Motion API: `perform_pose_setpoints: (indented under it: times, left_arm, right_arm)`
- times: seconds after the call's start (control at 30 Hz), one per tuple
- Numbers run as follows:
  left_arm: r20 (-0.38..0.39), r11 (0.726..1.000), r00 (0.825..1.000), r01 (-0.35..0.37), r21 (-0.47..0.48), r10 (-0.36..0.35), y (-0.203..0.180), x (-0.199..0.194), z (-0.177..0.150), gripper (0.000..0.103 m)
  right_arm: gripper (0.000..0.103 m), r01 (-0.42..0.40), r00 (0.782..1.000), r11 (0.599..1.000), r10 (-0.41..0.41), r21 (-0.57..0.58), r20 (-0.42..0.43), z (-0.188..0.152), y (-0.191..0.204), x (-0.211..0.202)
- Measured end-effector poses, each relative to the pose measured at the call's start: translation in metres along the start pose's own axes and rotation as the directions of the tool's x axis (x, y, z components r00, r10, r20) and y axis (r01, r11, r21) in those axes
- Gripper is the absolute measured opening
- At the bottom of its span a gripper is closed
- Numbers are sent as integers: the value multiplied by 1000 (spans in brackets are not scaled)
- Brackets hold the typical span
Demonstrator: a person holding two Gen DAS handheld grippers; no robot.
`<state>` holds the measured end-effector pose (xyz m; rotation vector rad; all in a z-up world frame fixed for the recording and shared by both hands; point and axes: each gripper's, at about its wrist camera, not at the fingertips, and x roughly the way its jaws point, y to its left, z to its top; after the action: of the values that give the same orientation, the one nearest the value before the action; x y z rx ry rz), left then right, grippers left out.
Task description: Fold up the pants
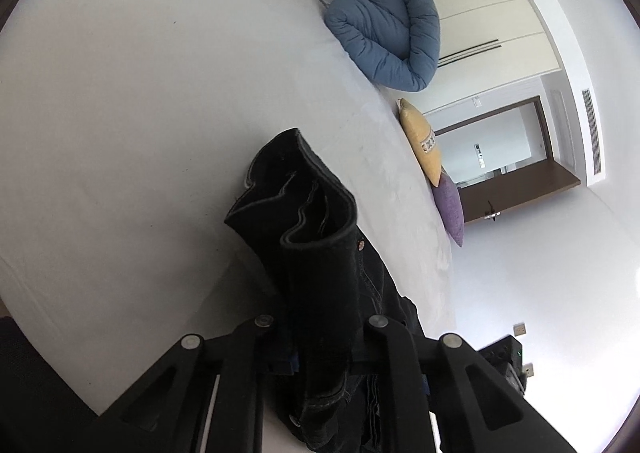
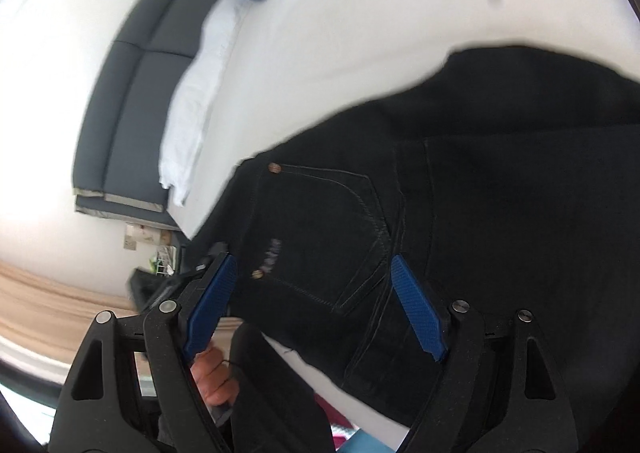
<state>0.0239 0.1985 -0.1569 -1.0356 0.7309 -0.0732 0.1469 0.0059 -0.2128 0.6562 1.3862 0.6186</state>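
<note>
The black pants [image 1: 308, 237] are bunched between the jaws of my left gripper [image 1: 320, 323], which is shut on the waistband and holds it lifted over the white bed [image 1: 120, 113]. In the right wrist view the pants [image 2: 480, 193] lie spread on the bed [image 2: 360, 21], back pocket and rivets facing up. My right gripper [image 2: 312, 269] is open, its blue pads [image 2: 416, 305] either side of the pocket area, just above the cloth. The hand holding the other gripper shows below.
A blue quilted duvet [image 1: 388, 25] lies at the far side of the bed. A yellow cushion [image 1: 422, 141] and a purple cushion [image 1: 450, 209] stand at the bed's edge. A white pillow [image 2: 196, 93] and dark headboard [image 2: 132, 101] are to the left.
</note>
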Motion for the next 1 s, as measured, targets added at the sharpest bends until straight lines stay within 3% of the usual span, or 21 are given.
perform_pose_setpoints:
  times: [0.03,0.17,0.37,0.5,0.6,0.7,0.8,0.9,1.0]
  left_arm:
    - [2,999,1000,-8,32,8,-7,-1,-1,14]
    - [15,993,1000,-19,114,18,-27,-3,-6,14]
    - [33,967,999,-41,253,33,-64,1,-13,14]
    - [35,945,998,-57,322,48,-86,8,-16,14]
    - [39,917,997,-71,393,61,-104,9,-22,14]
    - [32,866,997,-80,494,74,-131,17,-38,14]
    - [11,788,995,-83,610,96,-163,33,-66,14]
    - [-14,677,990,-84,731,137,-193,53,-106,14]
    - [-26,527,979,-86,845,202,-215,76,-155,15]
  right_arm:
    - [79,40,999,998,-38,44,-31,4,-10,13]
    - [79,33,999,994,-32,106,-14,8,-21,20]
    - [80,131,991,991,-131,12,19,1,-5,28]
    - [91,84,995,996,-83,-6,56,-3,-2,25]
    - [91,-31,997,998,26,62,74,-9,-16,7]
    - [91,-142,986,984,130,108,108,-8,-32,-21]
    - [91,-213,971,971,198,107,138,-3,-45,-50]
    - [91,-267,954,957,247,111,168,4,-57,-79]
    - [91,-296,945,947,271,125,185,8,-78,-107]
